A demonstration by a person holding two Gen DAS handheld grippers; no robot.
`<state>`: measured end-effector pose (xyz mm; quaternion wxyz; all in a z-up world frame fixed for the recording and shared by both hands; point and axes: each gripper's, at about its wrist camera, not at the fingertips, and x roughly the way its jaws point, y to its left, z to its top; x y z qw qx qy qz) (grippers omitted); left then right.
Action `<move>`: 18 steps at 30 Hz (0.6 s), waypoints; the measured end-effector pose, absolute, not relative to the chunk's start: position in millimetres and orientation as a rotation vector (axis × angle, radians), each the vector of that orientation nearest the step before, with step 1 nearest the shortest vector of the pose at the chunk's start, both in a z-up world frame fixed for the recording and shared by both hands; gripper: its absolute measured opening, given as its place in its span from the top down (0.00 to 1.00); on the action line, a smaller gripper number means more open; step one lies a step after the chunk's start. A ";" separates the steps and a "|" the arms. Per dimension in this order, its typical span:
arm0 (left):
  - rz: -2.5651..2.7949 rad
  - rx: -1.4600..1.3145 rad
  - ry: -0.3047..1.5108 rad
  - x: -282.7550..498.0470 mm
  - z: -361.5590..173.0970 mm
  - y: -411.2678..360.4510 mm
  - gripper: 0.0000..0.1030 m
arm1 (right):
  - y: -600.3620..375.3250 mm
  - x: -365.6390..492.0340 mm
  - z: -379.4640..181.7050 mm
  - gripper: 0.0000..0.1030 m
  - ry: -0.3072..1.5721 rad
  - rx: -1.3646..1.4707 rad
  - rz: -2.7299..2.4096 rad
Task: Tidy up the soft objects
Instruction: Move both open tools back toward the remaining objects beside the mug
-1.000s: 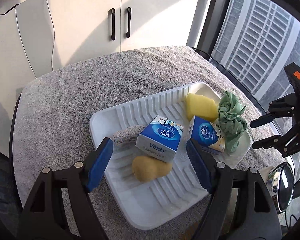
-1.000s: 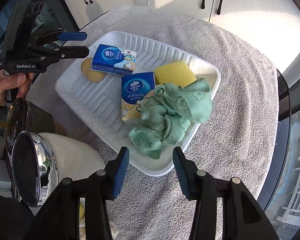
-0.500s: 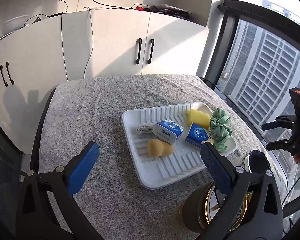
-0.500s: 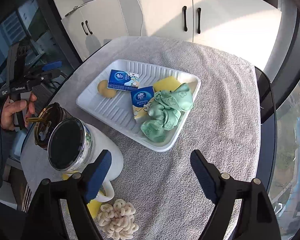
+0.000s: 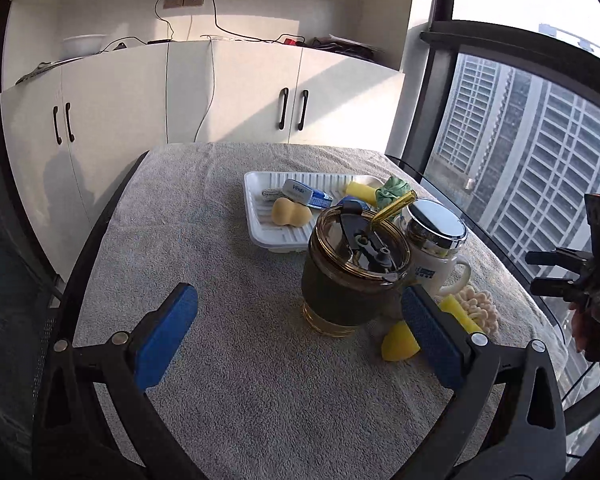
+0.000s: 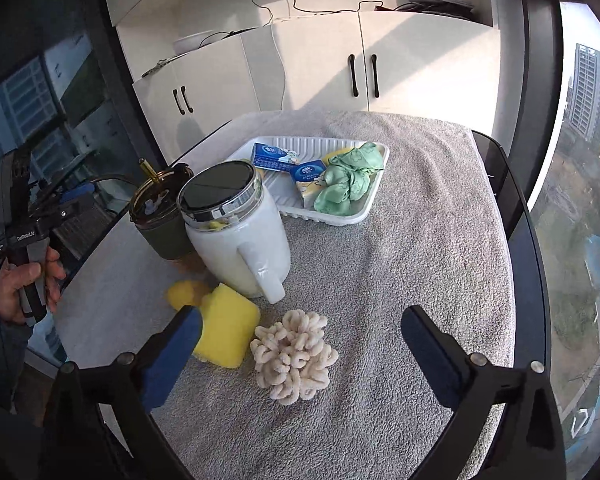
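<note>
The white ridged tray [image 6: 364,208] holds two blue tissue packs [image 6: 270,156], a green cloth [image 6: 346,182], a yellow sponge [image 5: 360,190] and a tan rounded sponge [image 5: 290,212]. Nearer on the towel lie a yellow sponge block [image 6: 226,330], a cream looped scrubber [image 6: 294,356] and a small yellow wedge [image 5: 398,340]. My left gripper [image 5: 297,292] hangs open and empty above the towel, short of the tumbler. My right gripper [image 6: 300,314] is over the cream scrubber, its jaws opening wide, and nothing is between the pads.
A dark tumbler [image 5: 352,272] with a gold straw and a white mug [image 6: 240,240] with a chrome lid stand between the grippers and the tray. The grey towel [image 6: 420,260] covers a round glass table. White cabinets stand behind it, with windows on both sides.
Both grippers have pulled back from the tray and spread wide. The tumbler, mug, yellow sponge block and cream scrubber have come into view.
</note>
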<state>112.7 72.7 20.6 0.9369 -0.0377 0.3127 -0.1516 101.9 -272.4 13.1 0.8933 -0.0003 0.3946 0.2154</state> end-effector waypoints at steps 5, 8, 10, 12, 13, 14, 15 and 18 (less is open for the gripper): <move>-0.345 -0.050 0.673 79.3 -4.5 37.4 0.00 | -265.0 57.2 -8.4 0.01 0.767 0.043 0.364; -0.354 -0.040 0.678 72.2 -13.6 18.6 0.00 | -262.0 40.2 -19.4 0.01 0.751 0.065 0.300; -0.358 -0.026 0.693 74.1 -18.7 7.7 0.00 | -261.5 36.0 -22.2 0.01 0.744 0.095 0.283; -0.361 0.004 0.707 78.6 -23.0 -3.9 0.00 | -258.9 34.7 -22.7 0.01 0.739 0.085 0.272; -0.358 0.022 0.712 79.9 -25.0 -9.0 0.00 | -256.9 34.3 -23.1 0.01 0.740 0.072 0.261; -0.357 0.032 0.715 81.2 -26.9 -13.4 0.00 | -256.4 36.3 -22.7 0.01 0.742 0.067 0.252; -0.361 0.035 0.718 83.7 -28.4 -16.2 0.00 | -257.4 38.8 -22.4 0.02 0.741 0.073 0.251; -0.364 0.049 0.750 96.2 -34.8 -25.8 0.00 | -259.7 49.5 -25.0 0.02 0.753 0.079 0.241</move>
